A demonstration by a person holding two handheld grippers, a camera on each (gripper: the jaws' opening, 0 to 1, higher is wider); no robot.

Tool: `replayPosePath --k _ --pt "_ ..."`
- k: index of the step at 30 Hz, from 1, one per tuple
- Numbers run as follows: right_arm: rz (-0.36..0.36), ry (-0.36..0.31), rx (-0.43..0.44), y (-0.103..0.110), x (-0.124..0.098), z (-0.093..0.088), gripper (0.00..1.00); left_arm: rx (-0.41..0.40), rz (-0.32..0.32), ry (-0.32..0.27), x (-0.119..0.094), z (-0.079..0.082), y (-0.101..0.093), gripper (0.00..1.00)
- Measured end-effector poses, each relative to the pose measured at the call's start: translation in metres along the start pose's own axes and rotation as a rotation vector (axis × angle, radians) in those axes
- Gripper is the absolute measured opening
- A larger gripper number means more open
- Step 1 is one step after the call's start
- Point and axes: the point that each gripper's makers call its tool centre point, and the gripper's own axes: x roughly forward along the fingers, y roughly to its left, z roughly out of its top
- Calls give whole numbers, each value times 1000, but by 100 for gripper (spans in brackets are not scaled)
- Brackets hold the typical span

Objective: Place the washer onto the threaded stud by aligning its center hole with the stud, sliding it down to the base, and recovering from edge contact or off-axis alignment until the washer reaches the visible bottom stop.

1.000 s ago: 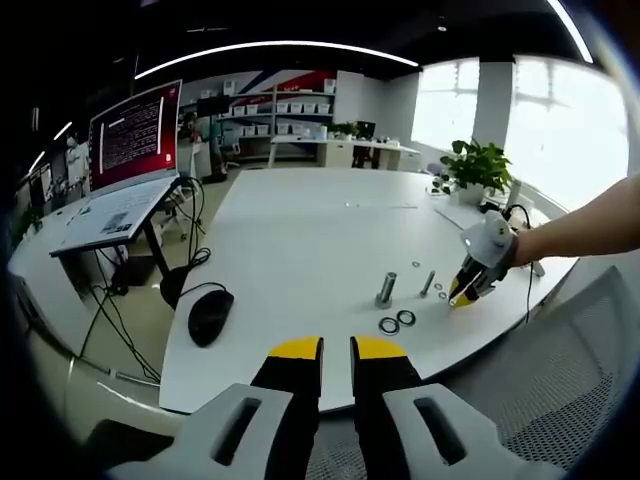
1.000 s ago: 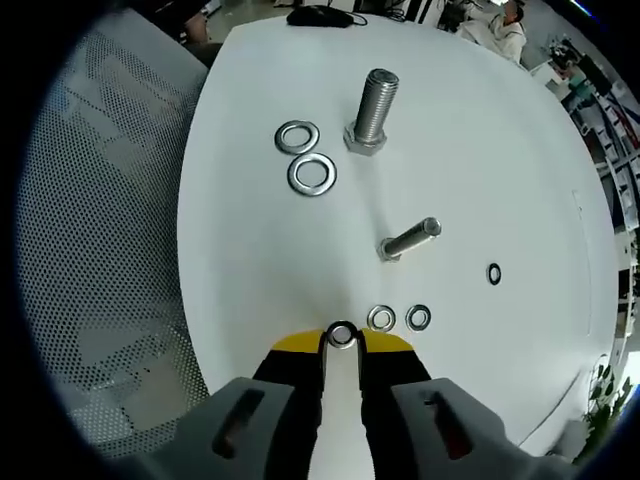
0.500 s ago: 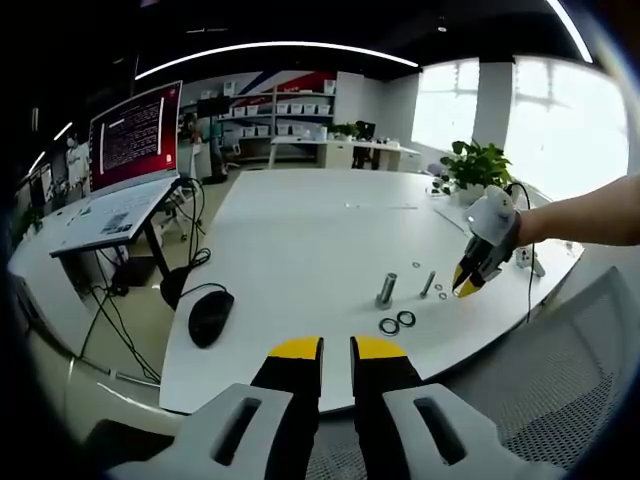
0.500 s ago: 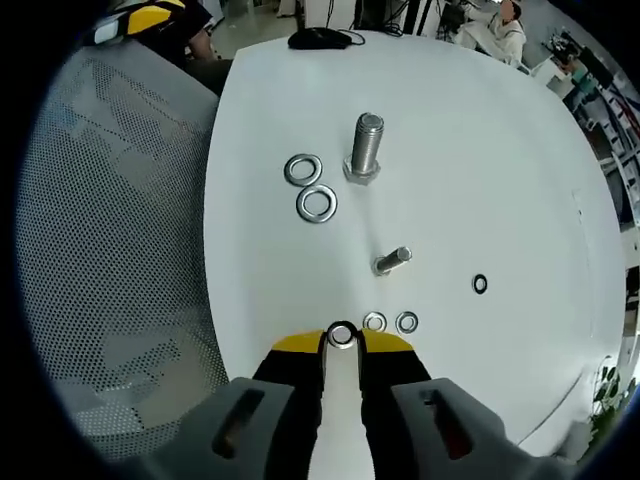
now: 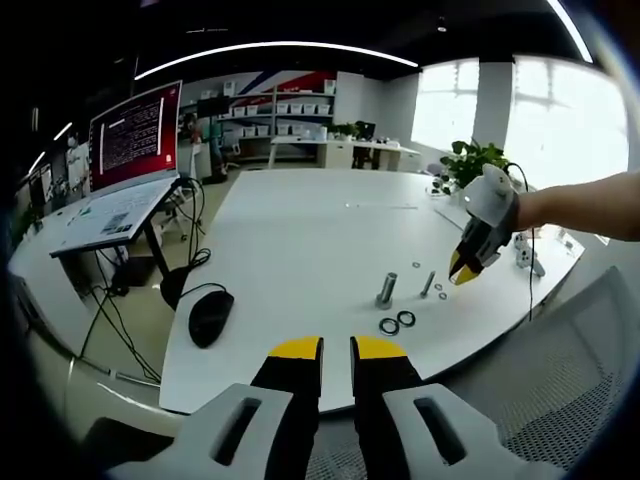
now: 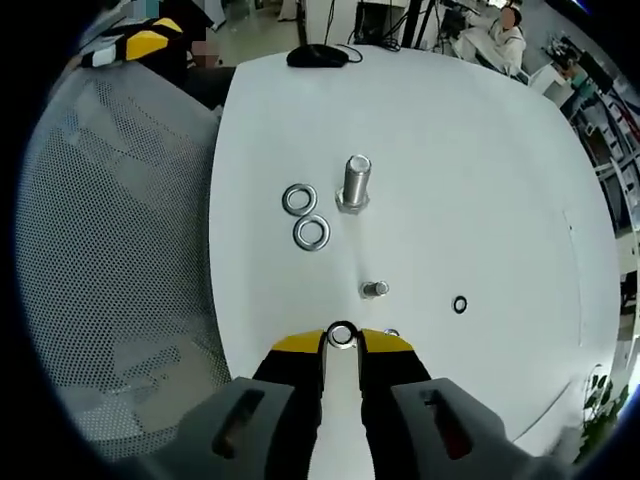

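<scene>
The right gripper (image 6: 341, 346) is rising off the tabletop (image 6: 480, 160) with its fingers clamped on a small washer (image 6: 341, 335), which is sitting pinched between the yellow tips. Over the last second the whole layout below has been shrinking in the right gripper view, and in the left gripper view the right gripper (image 5: 465, 268) is climbing from tabletop level to well above the parts, so the pick looks done and the carry is beginning. The small threaded stud (image 6: 375, 289) is now standing almost end-on just ahead of the held washer, which suggests the gripper is lining up over it; the hole is not yet over the stud. The large bolt (image 6: 354, 183) is standing farther off with two large washers (image 6: 311, 232) just beside it, and one small washer (image 6: 460, 304) is lying apart. The left gripper (image 5: 336, 347) is hanging back off the tabletop edge, its fingers nearly together on nothing
</scene>
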Motion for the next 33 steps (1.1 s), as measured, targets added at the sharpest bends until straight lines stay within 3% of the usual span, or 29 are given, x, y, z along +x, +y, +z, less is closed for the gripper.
replayPosePath --k 20,33 --pt "-100 -49 0 -22 5 21 14 2 7 2 1 0 1 8" --pt "-77 -27 -6 -27 15 23 14 -8 16 6 1 -1 4 8"
